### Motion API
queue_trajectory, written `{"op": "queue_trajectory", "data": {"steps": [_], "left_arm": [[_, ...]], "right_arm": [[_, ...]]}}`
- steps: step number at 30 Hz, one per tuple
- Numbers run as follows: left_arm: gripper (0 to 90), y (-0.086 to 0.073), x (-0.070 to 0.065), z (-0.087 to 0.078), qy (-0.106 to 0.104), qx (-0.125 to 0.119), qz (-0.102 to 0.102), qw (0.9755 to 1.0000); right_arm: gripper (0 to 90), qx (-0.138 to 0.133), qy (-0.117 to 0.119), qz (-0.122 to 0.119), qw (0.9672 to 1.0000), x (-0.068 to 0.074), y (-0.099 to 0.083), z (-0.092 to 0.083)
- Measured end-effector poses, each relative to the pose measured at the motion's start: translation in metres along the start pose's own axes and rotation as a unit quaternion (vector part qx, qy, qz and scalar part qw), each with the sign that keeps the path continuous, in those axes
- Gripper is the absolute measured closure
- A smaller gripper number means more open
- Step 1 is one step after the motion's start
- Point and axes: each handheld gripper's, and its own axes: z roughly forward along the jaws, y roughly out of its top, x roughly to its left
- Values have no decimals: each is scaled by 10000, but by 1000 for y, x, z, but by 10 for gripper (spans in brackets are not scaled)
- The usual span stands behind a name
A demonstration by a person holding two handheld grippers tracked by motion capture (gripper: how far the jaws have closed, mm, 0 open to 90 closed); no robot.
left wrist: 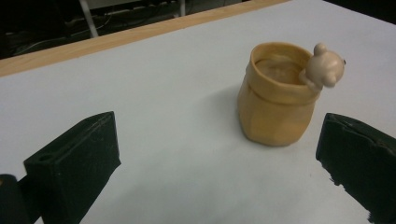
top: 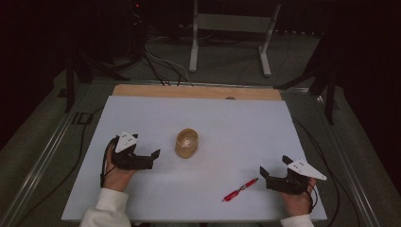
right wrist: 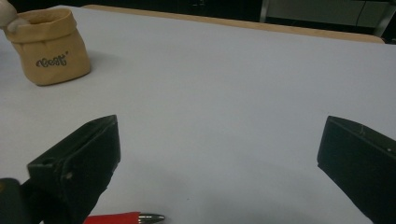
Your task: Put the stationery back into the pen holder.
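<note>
Near the front edge of the white worktop (top: 142,198), the right tool (top: 273,171) rests with jaws wide, a red pen (top: 240,189) just beside it. Farther in, the left tool (top: 151,156) gapes wide too, near the upright tan pot (top: 187,143) at mid-worktop.

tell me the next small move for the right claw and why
Probably ease the right claw left and down toward the red pen. Its jaws stand open and empty, and the pen lies loose on the white sheet just beside it, with the pot upright farther off.
</note>
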Motion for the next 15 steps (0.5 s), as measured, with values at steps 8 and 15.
{"op": "queue_trajectory", "data": {"steps": [8,15], "left_arm": [[1,-20,9,-18,140,7,-112,9998],[1,-32,13,-31,217,-15,-230,9995]], "right_arm": [[1,82,313,-143,9994,-2,10,-1],[1,488,916,-768,9916,-4,25,7]]}}
